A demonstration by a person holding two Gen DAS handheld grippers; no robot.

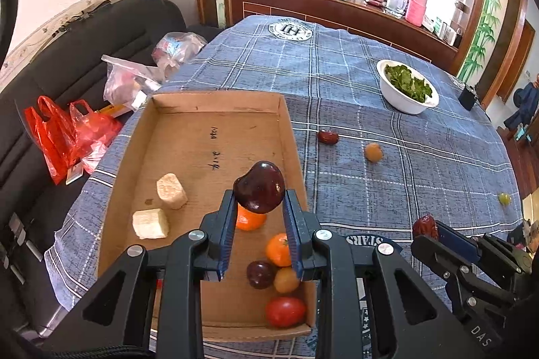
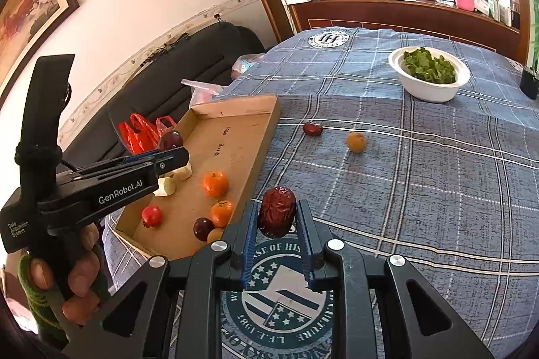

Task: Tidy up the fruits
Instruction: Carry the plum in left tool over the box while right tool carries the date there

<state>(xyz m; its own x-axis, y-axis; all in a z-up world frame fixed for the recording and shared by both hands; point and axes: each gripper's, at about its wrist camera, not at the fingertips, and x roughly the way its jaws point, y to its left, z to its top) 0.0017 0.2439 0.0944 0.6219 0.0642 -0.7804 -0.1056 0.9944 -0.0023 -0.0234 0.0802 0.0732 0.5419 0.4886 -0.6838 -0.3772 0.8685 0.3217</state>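
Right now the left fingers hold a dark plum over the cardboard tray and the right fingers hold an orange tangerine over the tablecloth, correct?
Not quite. The right gripper holds a wrinkled red date, not a tangerine, as the right wrist view shows. The rest stands: the left gripper holds the dark plum over the cardboard tray, and the date is over the tablecloth.

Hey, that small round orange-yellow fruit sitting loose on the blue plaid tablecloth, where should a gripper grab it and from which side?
Grip the small round orange-yellow fruit across its widest middle, coming down from above. It is round, so any lower or higher pinch would likely squeeze it out. It sits apart from the dark red wrinkled date, leaving room for both fingers.
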